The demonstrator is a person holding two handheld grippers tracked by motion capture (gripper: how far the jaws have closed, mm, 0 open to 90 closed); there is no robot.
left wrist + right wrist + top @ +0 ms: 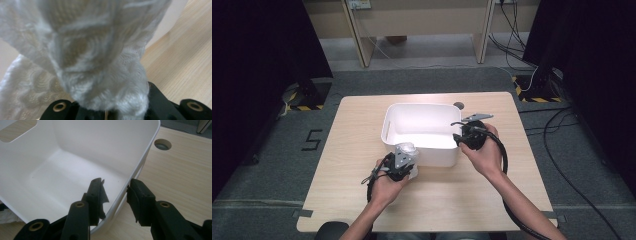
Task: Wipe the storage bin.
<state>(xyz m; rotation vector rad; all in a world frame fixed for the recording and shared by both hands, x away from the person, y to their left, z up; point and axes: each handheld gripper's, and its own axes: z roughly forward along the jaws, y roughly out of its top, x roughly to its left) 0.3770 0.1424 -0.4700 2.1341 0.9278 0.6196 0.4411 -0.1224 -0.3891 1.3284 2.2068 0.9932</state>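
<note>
In the high view, the left tongs (404, 159) sit at the near wall of the white bin (422, 134) on the bench (362, 165), with a pale bundle of cloth (406, 150) at their tip just outside the bin's front rim, while the right tongs (460, 134) straddle the bin's right wall. In the left gripper view, the jaws are pressed together on the white knitted cloth (100, 62), which hangs bunched above the bench. In the right gripper view, the jaws are spread, one inside and one outside the bin's wall (140, 162), not visibly pressing it. The step in hand looks like steadying the empty bin while the cloth is brought over. The next move likely calls for lifting the cloth over the near rim and letting go inside.
</note>
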